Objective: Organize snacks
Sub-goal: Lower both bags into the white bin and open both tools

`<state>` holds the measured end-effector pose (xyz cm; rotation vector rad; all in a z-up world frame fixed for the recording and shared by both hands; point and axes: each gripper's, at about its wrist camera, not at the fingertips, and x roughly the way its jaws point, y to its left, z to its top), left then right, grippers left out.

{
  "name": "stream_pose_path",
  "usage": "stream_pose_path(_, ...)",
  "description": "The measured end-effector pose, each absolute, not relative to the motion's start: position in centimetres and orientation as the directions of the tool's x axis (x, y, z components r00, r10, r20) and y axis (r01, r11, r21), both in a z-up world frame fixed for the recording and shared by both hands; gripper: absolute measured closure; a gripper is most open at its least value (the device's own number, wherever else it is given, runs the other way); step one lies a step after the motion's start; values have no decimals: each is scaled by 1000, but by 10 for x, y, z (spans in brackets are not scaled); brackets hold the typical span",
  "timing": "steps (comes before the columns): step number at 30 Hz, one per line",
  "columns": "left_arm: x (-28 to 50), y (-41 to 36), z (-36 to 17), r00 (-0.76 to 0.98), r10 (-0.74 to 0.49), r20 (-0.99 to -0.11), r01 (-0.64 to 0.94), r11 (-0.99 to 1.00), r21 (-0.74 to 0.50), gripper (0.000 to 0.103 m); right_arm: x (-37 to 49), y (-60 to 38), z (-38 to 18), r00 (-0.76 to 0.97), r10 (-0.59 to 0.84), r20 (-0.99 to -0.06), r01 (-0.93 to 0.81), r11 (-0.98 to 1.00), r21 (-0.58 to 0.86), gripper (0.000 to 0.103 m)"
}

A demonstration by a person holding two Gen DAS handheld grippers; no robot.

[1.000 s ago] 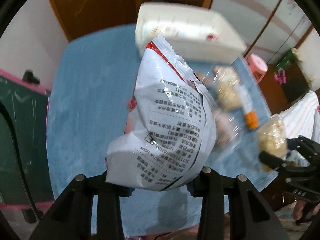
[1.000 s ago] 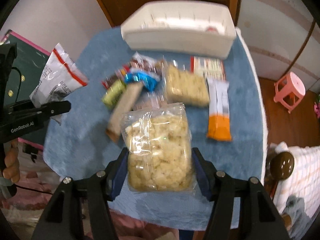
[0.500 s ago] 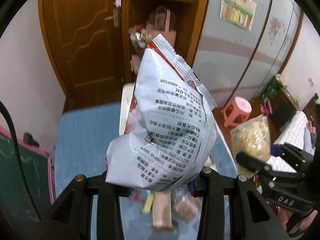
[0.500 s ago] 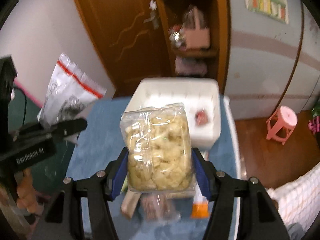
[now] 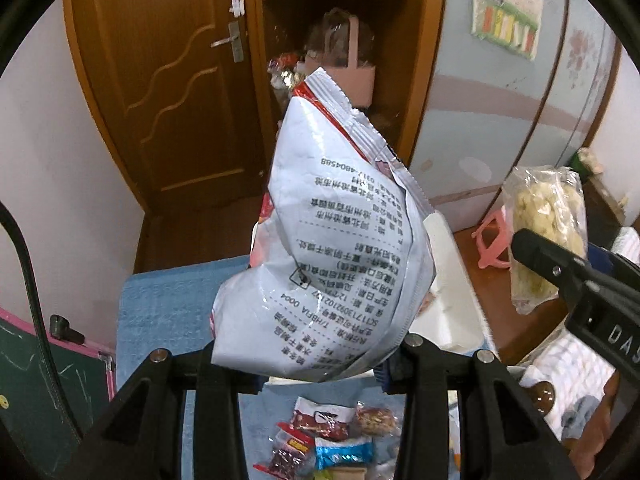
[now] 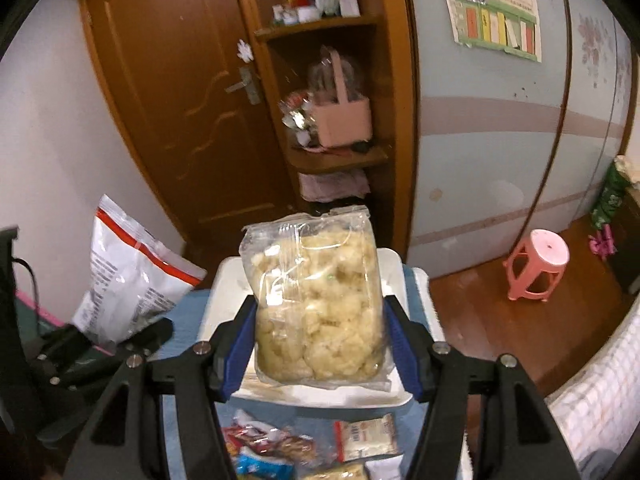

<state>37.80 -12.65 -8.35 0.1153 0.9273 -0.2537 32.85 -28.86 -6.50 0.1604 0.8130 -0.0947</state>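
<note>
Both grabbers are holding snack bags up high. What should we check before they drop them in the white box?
1. Left gripper clamps the white printed bag: ok.
2. Right gripper clamps the clear puffed-snack bag: ok.
3. White bin lies under the clear bag: ok.
4. Room inside the bin: cannot tell, the bags hide most of it.
5. The two bags hang apart, not touching: ok.
6. All snacks gathered: not ok, small packets lie on the blue cloth.
</note>
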Motion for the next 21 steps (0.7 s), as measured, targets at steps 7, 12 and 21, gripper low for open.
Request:
stream_pose_path(7, 404, -139, -132, 491, -116, -863, 237, 971, 5, 17, 359, -283, -121, 559, -71, -826, 137, 991, 8, 40)
stream_pose_path(12, 402, -132, -137, 489, -107, -866, 217, 976, 2, 14, 351, -288, -131, 556, -25, -831, 140, 988, 64, 28)
stream_pose_path(21, 377, -115, -124, 512, -96, -854, 198, 980, 9, 14, 337, -286, -117, 574, 51, -817, 130, 980, 153, 25)
